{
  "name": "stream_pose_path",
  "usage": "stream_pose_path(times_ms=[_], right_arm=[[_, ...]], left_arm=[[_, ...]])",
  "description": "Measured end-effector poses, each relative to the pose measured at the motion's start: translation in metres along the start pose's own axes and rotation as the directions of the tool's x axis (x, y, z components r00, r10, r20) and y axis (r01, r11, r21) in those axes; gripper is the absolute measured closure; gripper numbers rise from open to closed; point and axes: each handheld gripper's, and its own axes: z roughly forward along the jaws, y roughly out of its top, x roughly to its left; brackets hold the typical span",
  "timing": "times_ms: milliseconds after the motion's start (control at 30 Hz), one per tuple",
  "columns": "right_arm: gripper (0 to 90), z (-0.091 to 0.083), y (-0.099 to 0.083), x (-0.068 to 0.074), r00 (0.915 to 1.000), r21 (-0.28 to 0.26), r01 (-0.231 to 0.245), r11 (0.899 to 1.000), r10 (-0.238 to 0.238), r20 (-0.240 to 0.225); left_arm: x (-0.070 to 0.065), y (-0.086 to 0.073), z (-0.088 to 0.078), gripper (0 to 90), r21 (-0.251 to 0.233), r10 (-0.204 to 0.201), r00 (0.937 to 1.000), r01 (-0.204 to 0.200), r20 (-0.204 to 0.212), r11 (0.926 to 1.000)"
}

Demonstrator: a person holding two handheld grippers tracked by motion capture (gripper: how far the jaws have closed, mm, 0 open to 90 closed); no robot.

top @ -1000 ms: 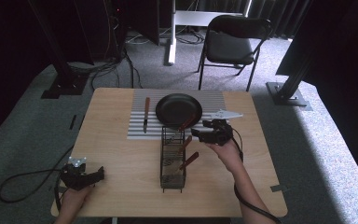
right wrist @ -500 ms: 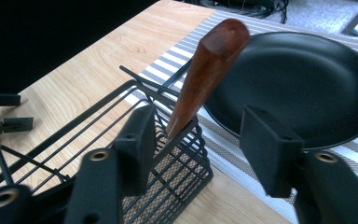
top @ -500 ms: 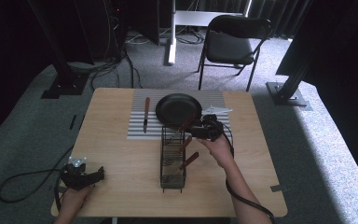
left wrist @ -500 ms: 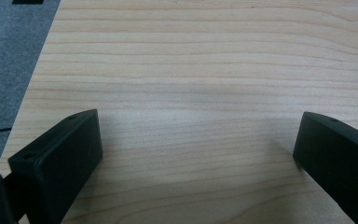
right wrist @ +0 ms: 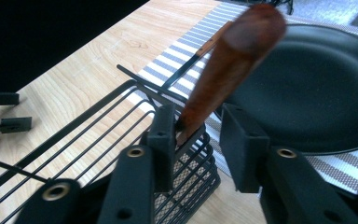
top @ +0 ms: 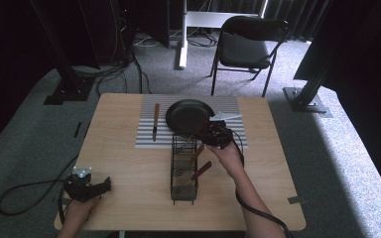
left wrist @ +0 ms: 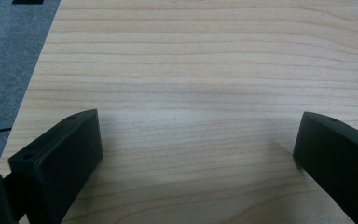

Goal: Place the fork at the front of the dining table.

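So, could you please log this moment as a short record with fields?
surface: wooden table with striped mat
rack: black wire rack near the middle of the table
pan: black pan on the mat
left tool: open, resting near the table's front-left corner
right tool: open, jaws either side of a wooden handle standing in the rack
loose utensil: wooden-handled knife on the mat, left of the pan

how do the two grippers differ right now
The left gripper rests near the table's near-left corner with its jaws wide apart over bare wood; the right gripper is up at the far end of the wire rack, by the pan. The left has nothing between its jaws; the right has a wooden handle between them, not yet clamped. Both are black, cabled and hand-held.
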Motion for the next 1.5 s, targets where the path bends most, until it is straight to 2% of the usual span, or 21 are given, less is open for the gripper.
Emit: stream_pose_path(times_ms=[67, 233, 600, 700, 833, 1100, 1500], right_arm=[[72.5, 0.000, 0.001, 0.001, 1.0000, -0.002, 0.004, 1.000, -0.004, -0.006], [73.5, -0.001, 0.002, 0.002, 0.9999, -0.001, 0.007, 1.000, -0.007, -0.012], [77.2, -0.005, 0.004, 0.005, 0.9964, -0.023, 0.030, 0.999, -0.031, -0.079], [80.6, -0.008, 0.005, 0.004, 0.9954, -0.032, 0.020, 0.999, -0.023, -0.093], [80.6, -0.011, 0.007, 0.004, 0.9961, -0.033, 0.035, 0.999, -0.038, -0.080], [80.9, -0.027, 0.012, 0.006, 0.9939, -0.062, 0.040, 0.997, -0.046, -0.100], [80.9, -0.058, 0.025, 0.008, 0.9932, -0.114, 0.050, 0.992, -0.061, -0.099]], left_arm=[[0.000, 0.000, 0.000, 1.0, 0.000, 0.000, 1.0000, 0.000, 0.000, 1.0000], [0.000, 0.000, 0.000, 1.0, 0.000, 0.000, 1.0000, 0.000, 0.000, 1.0000], [0.000, 0.000, 0.000, 1.0, 0.000, 0.000, 1.0000, 0.000, 0.000, 1.0000], [0.000, 0.000, 0.000, 1.0, 0.000, 0.000, 1.0000, 0.000, 0.000, 1.0000], [0.000, 0.000, 0.000, 1.0, 0.000, 0.000, 1.0000, 0.000, 0.000, 1.0000], [0.000, 0.000, 0.000, 1.0, 0.000, 0.001, 1.0000, -0.001, 0.000, 1.0000], [0.000, 0.000, 0.000, 1.0, -0.001, 0.000, 1.0000, 0.000, 0.000, 1.0000]])
